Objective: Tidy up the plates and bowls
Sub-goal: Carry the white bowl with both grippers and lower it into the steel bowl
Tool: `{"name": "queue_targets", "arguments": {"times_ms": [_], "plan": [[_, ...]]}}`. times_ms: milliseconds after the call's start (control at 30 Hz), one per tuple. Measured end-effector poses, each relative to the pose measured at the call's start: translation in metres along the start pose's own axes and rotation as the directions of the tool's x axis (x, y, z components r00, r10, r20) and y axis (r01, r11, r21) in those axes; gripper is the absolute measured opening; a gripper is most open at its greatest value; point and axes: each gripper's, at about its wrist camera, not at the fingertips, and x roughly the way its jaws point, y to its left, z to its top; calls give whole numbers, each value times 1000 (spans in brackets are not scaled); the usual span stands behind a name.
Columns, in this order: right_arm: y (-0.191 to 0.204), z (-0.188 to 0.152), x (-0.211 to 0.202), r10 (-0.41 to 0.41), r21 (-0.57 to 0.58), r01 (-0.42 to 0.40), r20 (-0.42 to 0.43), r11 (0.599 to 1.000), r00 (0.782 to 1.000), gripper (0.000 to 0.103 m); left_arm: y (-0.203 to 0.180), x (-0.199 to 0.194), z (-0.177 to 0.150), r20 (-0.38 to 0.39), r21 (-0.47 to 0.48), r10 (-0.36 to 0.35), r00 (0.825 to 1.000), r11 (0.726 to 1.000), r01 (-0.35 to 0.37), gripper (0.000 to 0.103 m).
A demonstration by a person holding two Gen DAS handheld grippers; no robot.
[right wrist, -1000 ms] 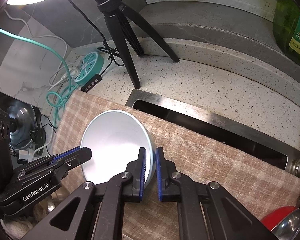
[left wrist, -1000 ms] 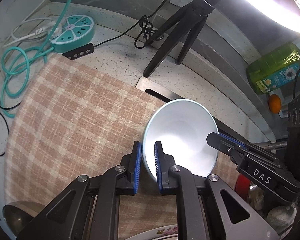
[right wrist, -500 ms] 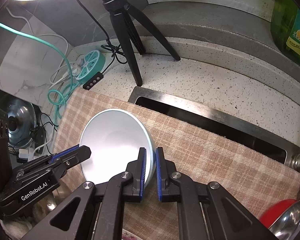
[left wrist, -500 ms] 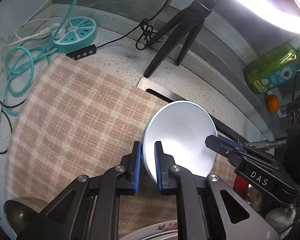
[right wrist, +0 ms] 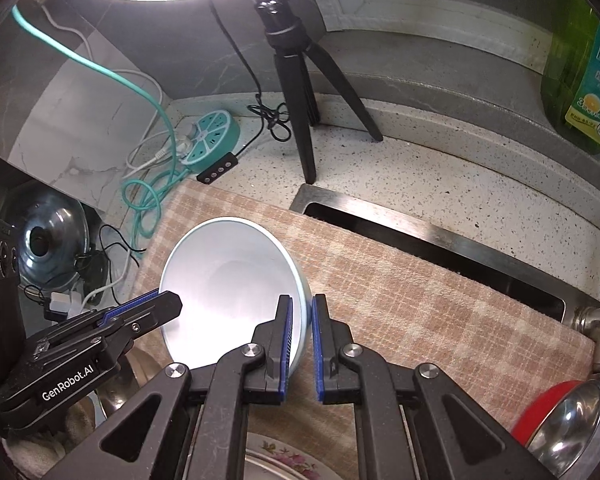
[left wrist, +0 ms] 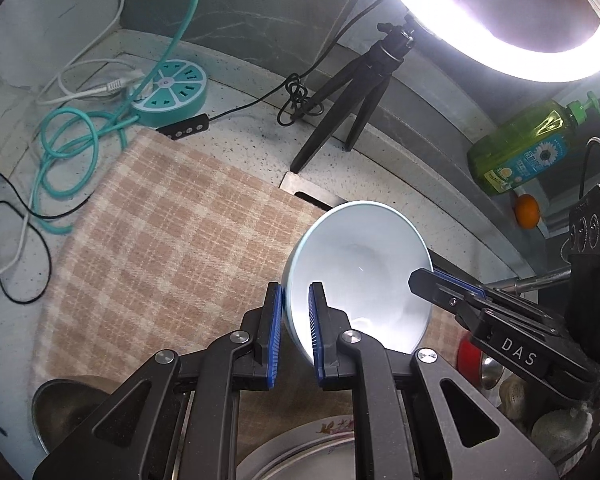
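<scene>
Left tool [left wrist: 294,322]: clamped on the near-left rim of the pale blue bowl [left wrist: 360,272], one blue pad inside the wall and one outside.
Right tool [right wrist: 301,334]: clamped on the opposite rim of the same bowl [right wrist: 228,284], again with one pad on each side of the wall.
Bowl: held between the two tools above the checked cloth [left wrist: 160,248]; empty, tilted with its opening toward both cameras.
Checked cloth: beige and white, spread over the speckled tabletop [right wrist: 440,184] and part of the sink [right wrist: 452,252].
Flowered plate [right wrist: 284,460]: at the bottom edge below the tools, only its rim in view.
Metal bowl [left wrist: 66,404]: lower left in the left wrist view, at the cloth's edge.
Red bowl [right wrist: 544,400]: lower right in the right wrist view, with a shiny metal bowl [right wrist: 568,420] just beside it.
Back of tabletop: black tripod [right wrist: 300,80] under a lit ring light [left wrist: 512,40], round teal power strip [left wrist: 172,92] with coiled cables.
Ledge: green detergent bottle [left wrist: 520,152], a small orange fruit [left wrist: 527,210] just below it.
</scene>
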Motion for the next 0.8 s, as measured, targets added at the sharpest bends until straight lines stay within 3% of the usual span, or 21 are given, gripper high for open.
{"name": "queue_targets", "arguments": {"times_ms": [800], "plan": [[115,-34,-7,44,-157,-46,-21,987,999,9,75,-88,-49,96,-94,37,995,995,-28,12]]}}
